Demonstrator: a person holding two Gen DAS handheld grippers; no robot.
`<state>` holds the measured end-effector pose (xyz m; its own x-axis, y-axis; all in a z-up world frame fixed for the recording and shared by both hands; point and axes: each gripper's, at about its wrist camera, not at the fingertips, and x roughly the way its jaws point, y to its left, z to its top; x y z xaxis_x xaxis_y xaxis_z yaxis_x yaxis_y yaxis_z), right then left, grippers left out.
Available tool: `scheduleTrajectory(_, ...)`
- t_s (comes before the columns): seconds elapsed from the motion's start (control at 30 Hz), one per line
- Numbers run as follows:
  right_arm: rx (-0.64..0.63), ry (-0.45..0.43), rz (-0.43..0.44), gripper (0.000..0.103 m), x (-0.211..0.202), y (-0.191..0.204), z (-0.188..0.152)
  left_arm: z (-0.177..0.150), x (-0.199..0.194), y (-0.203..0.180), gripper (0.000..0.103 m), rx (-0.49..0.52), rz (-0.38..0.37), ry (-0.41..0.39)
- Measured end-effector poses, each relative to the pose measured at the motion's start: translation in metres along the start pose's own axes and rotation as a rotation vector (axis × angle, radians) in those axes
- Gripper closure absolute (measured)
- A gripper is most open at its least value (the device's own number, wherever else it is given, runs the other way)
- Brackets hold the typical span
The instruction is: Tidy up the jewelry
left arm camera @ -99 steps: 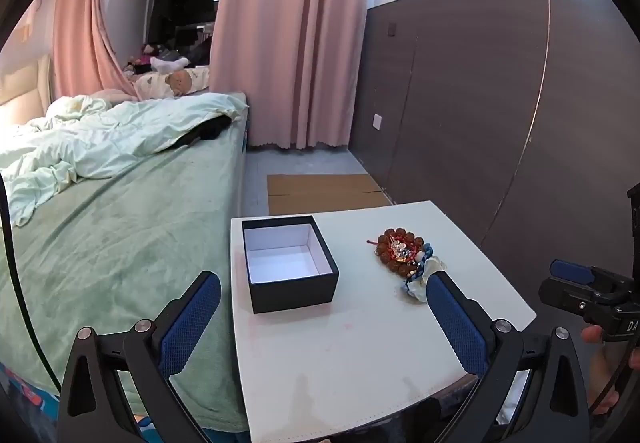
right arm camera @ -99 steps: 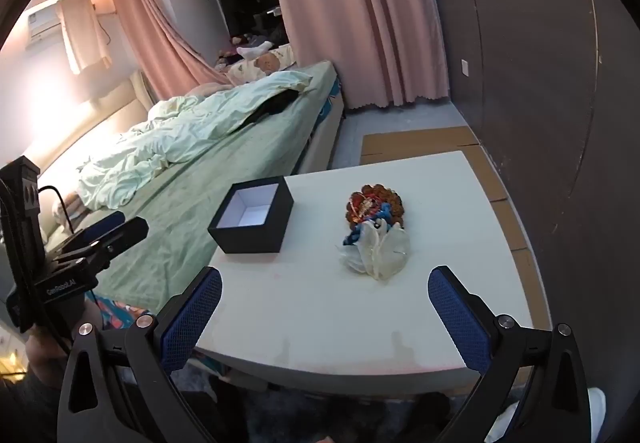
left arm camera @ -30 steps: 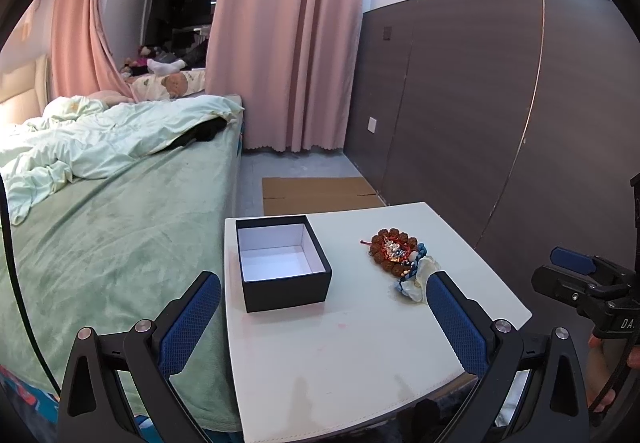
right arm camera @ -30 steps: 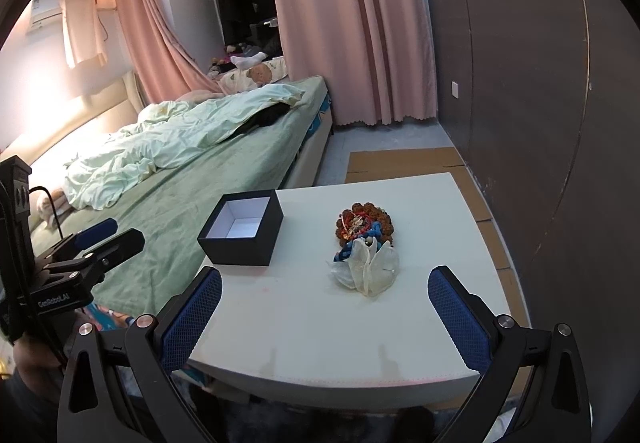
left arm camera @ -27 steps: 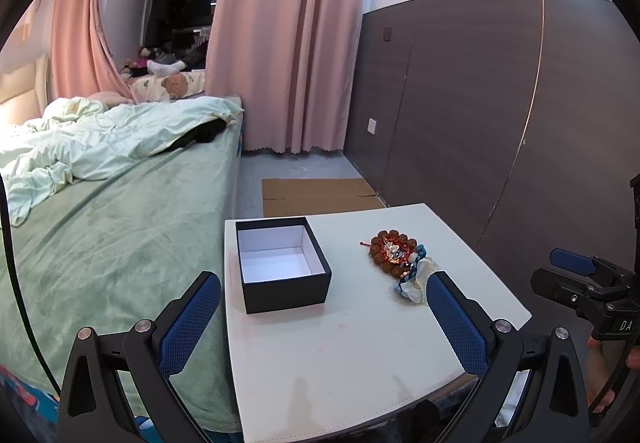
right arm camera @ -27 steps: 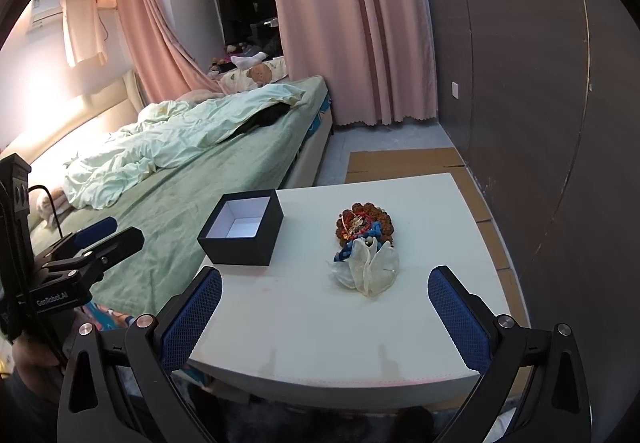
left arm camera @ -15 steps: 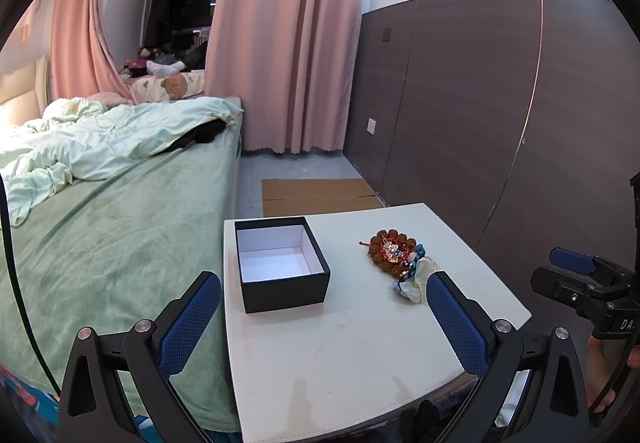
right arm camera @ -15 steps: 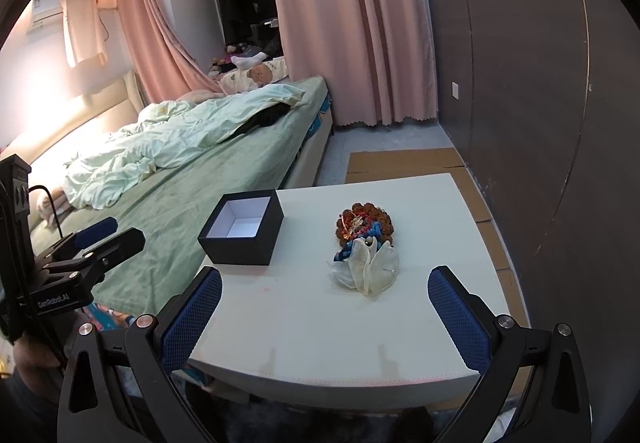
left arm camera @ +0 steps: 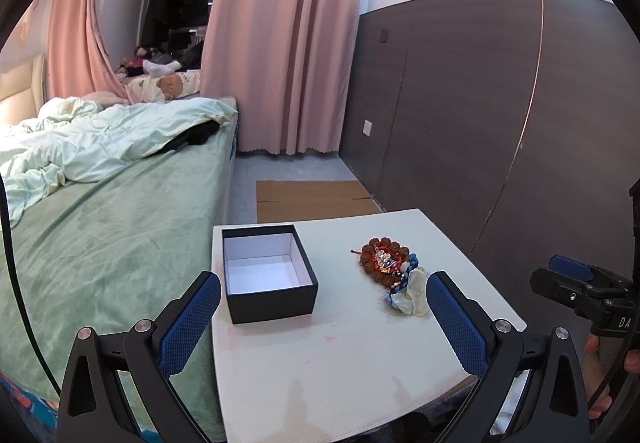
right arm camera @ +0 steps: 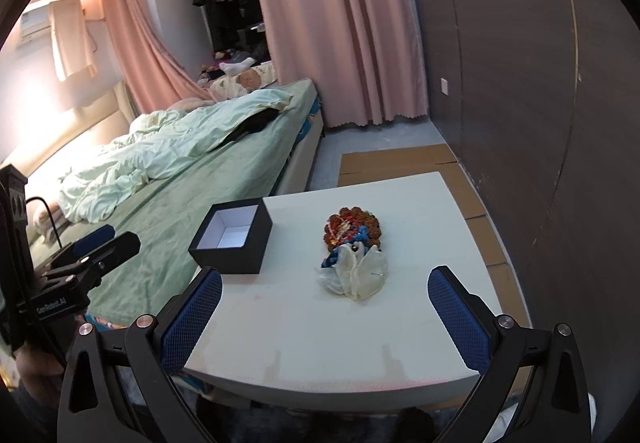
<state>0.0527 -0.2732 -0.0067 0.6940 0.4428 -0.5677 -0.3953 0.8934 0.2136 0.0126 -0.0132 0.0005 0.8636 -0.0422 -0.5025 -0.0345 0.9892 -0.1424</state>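
Note:
An open black box (left arm camera: 267,275) with a white inside stands empty at the left of a small white table (left arm camera: 340,363); it also shows in the right wrist view (right arm camera: 234,239). A heap of jewelry (left arm camera: 386,261) lies to its right: a brown bead bracelet, a blue beaded piece and a pale shell-like piece (right arm camera: 356,271). My left gripper (left arm camera: 320,317) is open and empty, held back above the table's near edge. My right gripper (right arm camera: 324,317) is open and empty, likewise near the front edge.
A green bed (left arm camera: 100,239) with a crumpled quilt runs along the table's left side. A dark panelled wall (left arm camera: 480,115) stands on the right. Flattened cardboard (left arm camera: 312,199) lies on the floor behind the table, with pink curtains (left arm camera: 288,43) beyond.
Both grippers have pulled back slightly from the table over the last seconds; in the last second hardly anything moved. Box and jewelry lie unchanged.

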Motion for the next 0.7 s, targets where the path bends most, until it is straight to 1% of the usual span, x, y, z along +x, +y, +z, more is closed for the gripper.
scheduleTrajectory(0.2, 0.086, 0.012, -0.009, 0.0, 0.006, -0.026, 0.007, 0.006, 0.021, -0.007, 0.001, -0.002, -0.021, 0.033)
scheduleTrajectory(0.33, 0.143, 0.026, -0.021, 0.0, 0.015, -0.043, 0.01, 0.01, 0.036, -0.011, 0.003, -0.016, -0.06, 0.056)
scheduleTrajectory(0.4, 0.17, 0.043, -0.032, 0.001, 0.021, -0.05, 0.011, 0.009, 0.044, -0.015, 0.006, -0.013, -0.069, 0.07)
scheduleTrajectory(0.5, 0.219, 0.074, -0.046, 0.005, 0.03, -0.061, 0.009, 0.009, 0.056, -0.019, 0.011, -0.014, -0.092, 0.099)
scheduleTrajectory(0.53, 0.244, 0.084, -0.046, 0.008, 0.033, -0.066, 0.008, 0.008, 0.06, -0.021, 0.013, -0.018, -0.102, 0.109)
scheduleTrajectory(0.57, 0.28, 0.097, -0.043, 0.014, 0.036, -0.072, 0.007, 0.008, 0.064, -0.022, 0.015, -0.025, -0.114, 0.121)
scheduleTrajectory(0.6, 0.309, 0.109, -0.041, 0.017, 0.04, -0.077, 0.005, 0.007, 0.069, -0.023, 0.016, -0.032, -0.127, 0.134)
scheduleTrajectory(0.63, 0.344, 0.123, -0.041, 0.021, 0.043, -0.083, 0.003, 0.006, 0.073, -0.024, 0.019, -0.04, -0.14, 0.148)
scheduleTrajectory(0.67, 0.379, 0.135, -0.045, 0.024, 0.047, -0.09, 0.001, 0.006, 0.078, -0.025, 0.024, -0.045, -0.152, 0.165)
scheduleTrajectory(0.7, 0.399, 0.141, -0.049, 0.026, 0.049, -0.095, 0.0, 0.005, 0.083, -0.027, 0.027, -0.047, -0.16, 0.181)
